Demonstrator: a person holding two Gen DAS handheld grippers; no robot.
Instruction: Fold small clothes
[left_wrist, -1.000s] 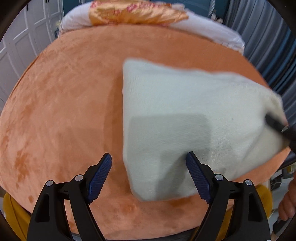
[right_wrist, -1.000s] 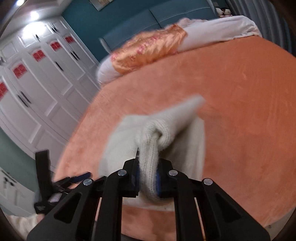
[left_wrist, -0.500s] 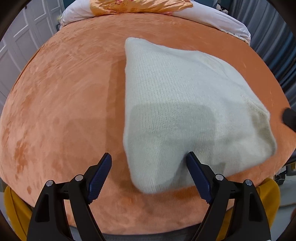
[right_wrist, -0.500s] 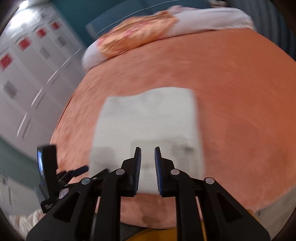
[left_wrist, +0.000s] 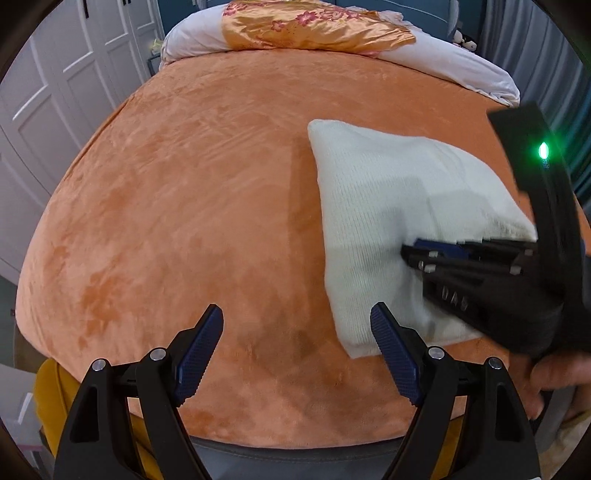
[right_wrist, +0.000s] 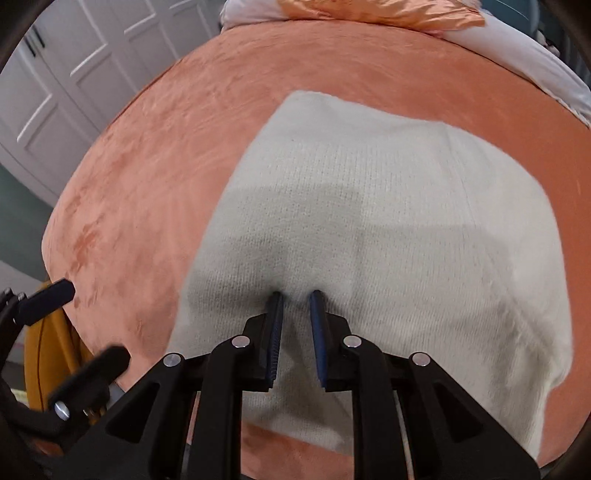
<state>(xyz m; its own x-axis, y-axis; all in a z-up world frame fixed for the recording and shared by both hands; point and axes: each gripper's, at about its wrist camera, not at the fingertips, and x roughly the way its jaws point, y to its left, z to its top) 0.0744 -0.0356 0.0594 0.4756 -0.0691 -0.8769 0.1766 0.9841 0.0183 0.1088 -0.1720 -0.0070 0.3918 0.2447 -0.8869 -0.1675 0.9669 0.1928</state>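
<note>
A folded cream knitted garment (left_wrist: 380, 206) lies flat on the orange bedspread (left_wrist: 184, 206); in the right wrist view it (right_wrist: 388, 206) fills the middle. My left gripper (left_wrist: 297, 328) is open and empty, hovering over the bedspread just left of the garment's near corner. My right gripper (right_wrist: 295, 301) presses its tips down on the garment's top, jaws a narrow gap apart with nothing between them. It also shows in the left wrist view (left_wrist: 410, 251), lying across the garment's right part.
A white pillow (left_wrist: 192, 48) and an orange floral cloth (left_wrist: 314, 26) lie at the head of the bed. White wardrobe doors (left_wrist: 55, 92) stand to the left. Yellow fabric (left_wrist: 48, 387) shows below the bed's near edge. Grey curtains (left_wrist: 554, 66) hang at right.
My right gripper let go of the garment's fold, then came down on top of the flat garment. My left gripper drew left and back, so the garment sits further right in its view.
</note>
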